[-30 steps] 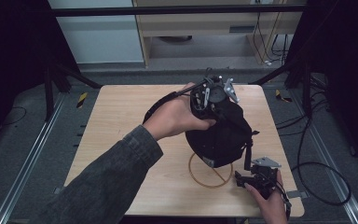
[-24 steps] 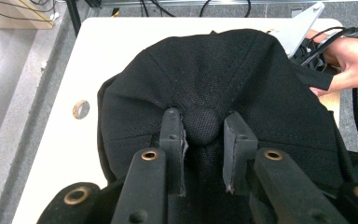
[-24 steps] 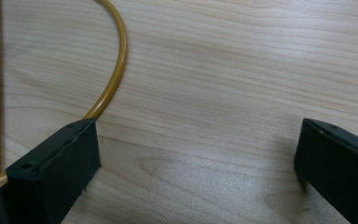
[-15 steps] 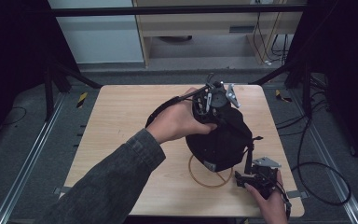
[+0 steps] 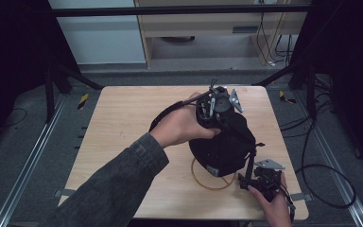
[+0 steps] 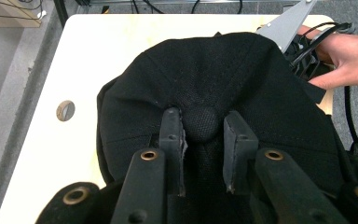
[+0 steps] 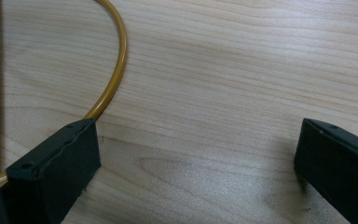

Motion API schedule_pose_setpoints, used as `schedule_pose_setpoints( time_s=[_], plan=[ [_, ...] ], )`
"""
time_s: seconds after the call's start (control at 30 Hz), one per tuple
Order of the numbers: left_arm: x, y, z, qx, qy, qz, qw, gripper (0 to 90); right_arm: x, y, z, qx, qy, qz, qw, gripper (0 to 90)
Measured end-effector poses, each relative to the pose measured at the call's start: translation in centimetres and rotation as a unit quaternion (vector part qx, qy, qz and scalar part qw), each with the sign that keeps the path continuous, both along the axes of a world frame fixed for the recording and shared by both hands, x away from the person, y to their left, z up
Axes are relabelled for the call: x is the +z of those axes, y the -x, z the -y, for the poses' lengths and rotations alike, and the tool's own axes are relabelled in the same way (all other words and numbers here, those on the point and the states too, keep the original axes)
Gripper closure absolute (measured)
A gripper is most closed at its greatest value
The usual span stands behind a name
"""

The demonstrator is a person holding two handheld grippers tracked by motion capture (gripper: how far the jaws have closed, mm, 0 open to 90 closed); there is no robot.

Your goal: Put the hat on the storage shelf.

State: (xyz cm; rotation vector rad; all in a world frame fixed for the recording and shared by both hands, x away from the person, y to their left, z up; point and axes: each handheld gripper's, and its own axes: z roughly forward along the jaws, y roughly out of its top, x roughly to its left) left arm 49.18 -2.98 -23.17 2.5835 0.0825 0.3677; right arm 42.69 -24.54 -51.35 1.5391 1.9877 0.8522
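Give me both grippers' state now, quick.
Left gripper: closed on the black cap's top button.
Right gripper: open, holding nothing, fingers on the table beside the gold wire ring.

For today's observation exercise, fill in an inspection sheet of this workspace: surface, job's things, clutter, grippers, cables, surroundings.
Surface: light wooden table, with a small round hole.
Job's things: black cap over a gold wire stand.
Clutter: nothing seen.
Grippers: left gripper jaws pinch the cap's top button; right gripper open, low over the table beside the stand's ring.
Cables: black cable trails right onto the floor.
Surroundings: grey floor, metal rails, dark curtains.
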Motion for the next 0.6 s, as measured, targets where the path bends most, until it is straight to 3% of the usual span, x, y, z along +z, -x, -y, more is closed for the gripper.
schedule_pose_setpoints(
  time_s=[0.6],
  plan=[
    [-0.1,0.09,0.05,0.002,0.005,0.006,1.0,66.4,-0.01,-0.02,-0.02,0.0,0.001,0.0,1.0,0.4]
  ],
)
